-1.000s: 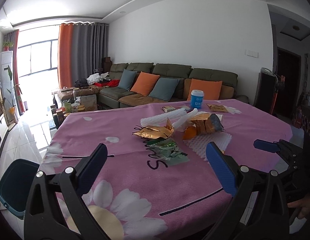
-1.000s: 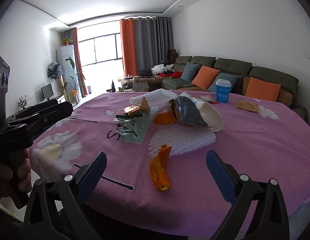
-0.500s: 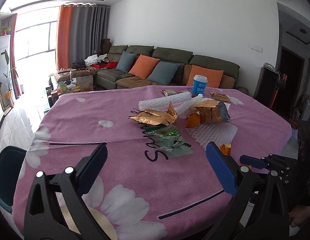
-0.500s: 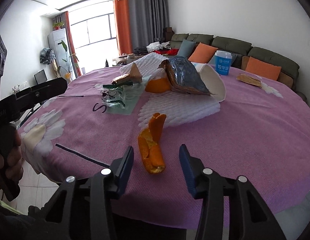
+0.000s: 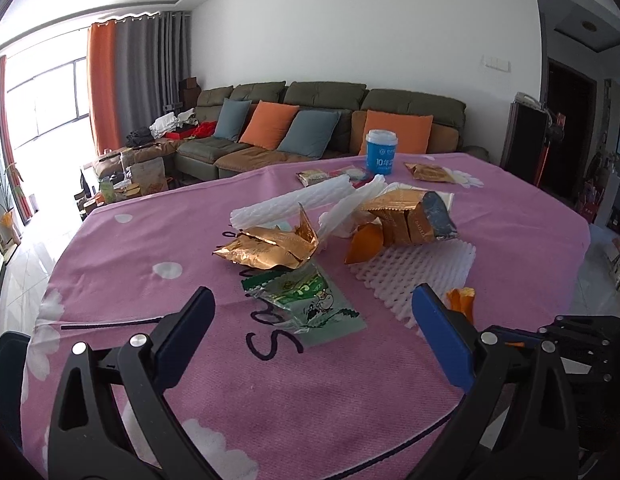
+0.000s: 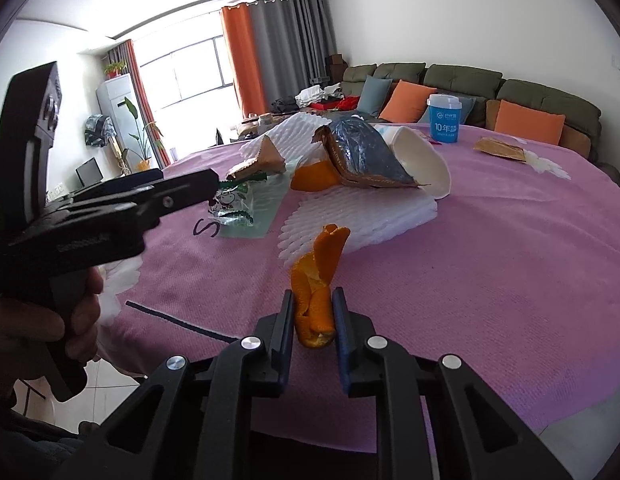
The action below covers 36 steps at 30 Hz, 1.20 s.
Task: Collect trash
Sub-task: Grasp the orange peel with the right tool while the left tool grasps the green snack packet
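Note:
My right gripper (image 6: 312, 312) is shut on a strip of orange peel (image 6: 315, 276) at the near edge of the pink tablecloth (image 6: 509, 264); the peel also shows in the left wrist view (image 5: 461, 300). My left gripper (image 5: 313, 320) is open and empty above the cloth, just short of a green clear wrapper (image 5: 310, 300). Beyond lie a gold foil bag (image 5: 270, 246), a torn gold and silver bag (image 5: 413, 218), white foam netting (image 5: 413, 272), another piece of orange peel (image 5: 363, 244) and a white paper cup (image 6: 421, 160).
A blue and white cup (image 5: 381, 155) and two small gold packets (image 5: 427, 171) lie at the table's far side. A dark bin (image 5: 6, 372) stands on the floor to the left of the table. A sofa with cushions (image 5: 310, 128) stands behind.
My right gripper has moved in and closed onto the orange peel. My left gripper has moved forward over the table toward the green wrapper and stays open.

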Each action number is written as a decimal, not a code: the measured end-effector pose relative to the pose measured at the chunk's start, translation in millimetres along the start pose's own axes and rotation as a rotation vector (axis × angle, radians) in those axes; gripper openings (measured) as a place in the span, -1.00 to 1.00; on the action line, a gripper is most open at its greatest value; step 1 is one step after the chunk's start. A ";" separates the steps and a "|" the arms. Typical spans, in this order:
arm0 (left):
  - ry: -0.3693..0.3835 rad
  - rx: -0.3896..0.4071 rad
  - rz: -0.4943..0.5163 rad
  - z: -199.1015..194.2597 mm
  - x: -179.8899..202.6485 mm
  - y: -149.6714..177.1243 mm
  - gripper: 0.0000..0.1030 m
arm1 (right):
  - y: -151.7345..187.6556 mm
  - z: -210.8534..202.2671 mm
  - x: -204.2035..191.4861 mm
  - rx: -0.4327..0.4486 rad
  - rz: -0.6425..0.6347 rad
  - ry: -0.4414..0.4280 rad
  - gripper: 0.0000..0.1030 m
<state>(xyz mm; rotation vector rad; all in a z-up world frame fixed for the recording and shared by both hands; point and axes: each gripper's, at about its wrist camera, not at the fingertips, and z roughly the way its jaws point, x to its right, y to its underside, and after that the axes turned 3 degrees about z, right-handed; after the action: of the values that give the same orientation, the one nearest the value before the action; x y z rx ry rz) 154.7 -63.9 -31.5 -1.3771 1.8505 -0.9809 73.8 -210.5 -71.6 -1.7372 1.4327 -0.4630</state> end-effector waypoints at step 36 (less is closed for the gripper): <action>0.075 -0.175 -0.233 32.6 -34.4 11.5 -0.38 | -3.8 -27.0 -4.2 0.065 -0.001 -0.001 -0.68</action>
<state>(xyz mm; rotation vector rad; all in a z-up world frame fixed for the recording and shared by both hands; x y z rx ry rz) 184.9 -35.0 -56.7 -1.7132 1.8990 -1.0158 55.6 -216.1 -51.7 -1.6868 1.4009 -0.5041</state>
